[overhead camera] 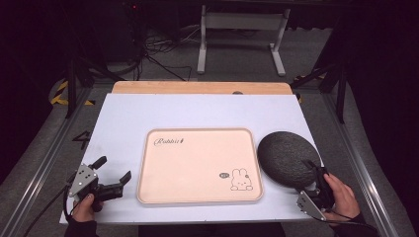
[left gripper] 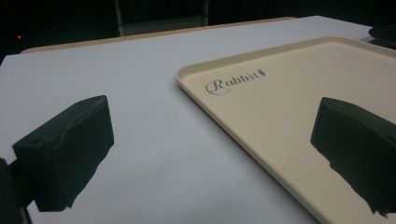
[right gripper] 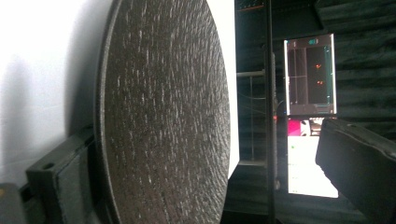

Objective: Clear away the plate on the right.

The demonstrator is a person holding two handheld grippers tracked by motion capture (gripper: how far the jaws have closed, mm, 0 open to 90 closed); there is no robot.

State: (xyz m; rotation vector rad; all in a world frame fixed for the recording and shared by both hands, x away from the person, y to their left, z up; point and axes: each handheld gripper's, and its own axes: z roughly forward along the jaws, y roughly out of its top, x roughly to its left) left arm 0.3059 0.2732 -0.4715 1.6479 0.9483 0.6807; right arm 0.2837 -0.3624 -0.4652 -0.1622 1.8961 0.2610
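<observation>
A cream tray [overhead camera: 192, 165] with "Rabbit" lettering and a small rabbit drawing lies flat in the middle of the white table top [overhead camera: 197, 111], with nothing on it. To its right rests a dark grey textured round plate [overhead camera: 284, 155]. My right gripper [overhead camera: 314, 171] is at the plate's near right rim. In the right gripper view it [right gripper: 208, 158] is turned on its side, with the plate [right gripper: 163, 116] between its jaws: one jaw lies against the plate's underside, the other stands well off. My left gripper [overhead camera: 114, 169] is open near the tray's front left corner, its jaws [left gripper: 212, 144] straddling the tray [left gripper: 280, 93] edge.
A wooden strip [overhead camera: 197, 87] runs along the table's far edge. Beyond it stand a white metal frame [overhead camera: 242, 34] and cables on the dark floor. The plate reaches close to the table's right edge.
</observation>
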